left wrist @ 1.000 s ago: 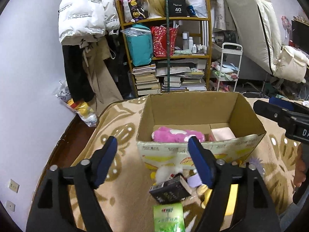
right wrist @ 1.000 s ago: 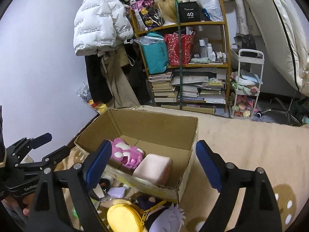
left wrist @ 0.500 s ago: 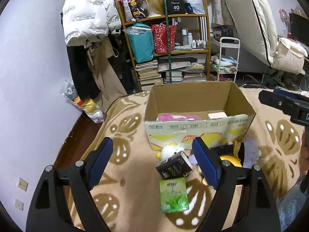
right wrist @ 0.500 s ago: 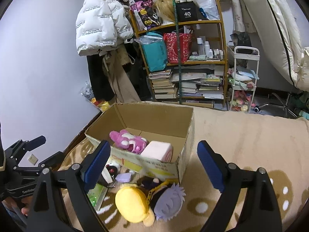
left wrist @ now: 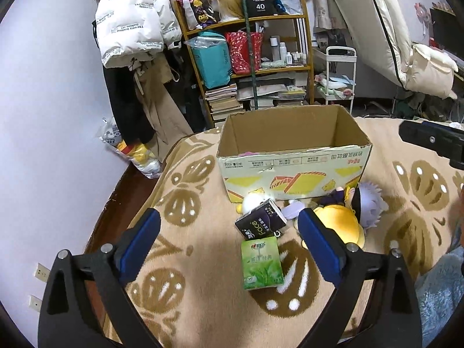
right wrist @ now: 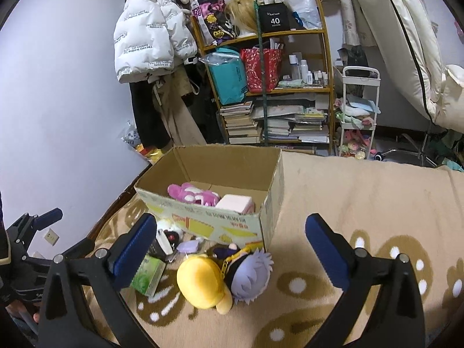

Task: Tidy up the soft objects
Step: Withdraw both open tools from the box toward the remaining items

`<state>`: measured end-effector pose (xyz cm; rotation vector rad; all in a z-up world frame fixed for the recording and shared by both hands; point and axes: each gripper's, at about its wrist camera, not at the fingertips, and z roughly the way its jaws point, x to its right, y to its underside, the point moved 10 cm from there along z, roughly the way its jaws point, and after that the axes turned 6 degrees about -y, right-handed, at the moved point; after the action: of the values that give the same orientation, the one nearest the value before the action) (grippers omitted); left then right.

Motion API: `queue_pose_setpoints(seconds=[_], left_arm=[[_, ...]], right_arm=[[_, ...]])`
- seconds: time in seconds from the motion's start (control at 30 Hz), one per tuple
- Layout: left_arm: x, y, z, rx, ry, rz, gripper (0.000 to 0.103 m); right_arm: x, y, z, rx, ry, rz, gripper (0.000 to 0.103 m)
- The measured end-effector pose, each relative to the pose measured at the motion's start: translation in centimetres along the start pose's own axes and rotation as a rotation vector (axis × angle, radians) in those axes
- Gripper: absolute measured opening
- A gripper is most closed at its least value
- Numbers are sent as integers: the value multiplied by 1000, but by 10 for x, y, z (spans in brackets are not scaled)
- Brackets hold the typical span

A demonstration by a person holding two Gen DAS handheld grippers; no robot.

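Observation:
An open cardboard box (left wrist: 293, 171) (right wrist: 220, 217) stands on the patterned blanket. It holds a pink plush (right wrist: 192, 194) and a pale pink cushion (right wrist: 235, 203). In front of the box lie a yellow plush (left wrist: 340, 224) (right wrist: 203, 281), a doll with lilac hair (left wrist: 369, 203) (right wrist: 250, 272), a white plush (left wrist: 253, 200), a black tissue pack (left wrist: 261, 221) and a green tissue pack (left wrist: 262, 262) (right wrist: 148, 274). My left gripper (left wrist: 229, 245) is open and empty above the packs. My right gripper (right wrist: 232, 256) is open and empty above the yellow plush and doll.
A small lilac item (right wrist: 190, 245) lies by the box's front. The blanket (right wrist: 362, 203) stretches to the right of the box. A cluttered shelf (right wrist: 272, 87), hanging coats (left wrist: 130, 29) and a white cart (right wrist: 359, 110) stand behind. The bed's left edge drops to the floor.
Both grippers have pulled back and risen from the box. The toys and packs in front of the box have come fully into view. Both grippers stay open.

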<state>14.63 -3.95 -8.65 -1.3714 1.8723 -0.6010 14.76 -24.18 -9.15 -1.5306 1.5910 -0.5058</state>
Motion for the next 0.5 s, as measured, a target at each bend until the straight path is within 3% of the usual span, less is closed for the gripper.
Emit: queue_pose_setpoints(seconds=[0.5], left_arm=[[4, 22, 42, -102, 41, -51, 94]], right_arm=[[11, 26, 23, -91, 34, 7, 103]])
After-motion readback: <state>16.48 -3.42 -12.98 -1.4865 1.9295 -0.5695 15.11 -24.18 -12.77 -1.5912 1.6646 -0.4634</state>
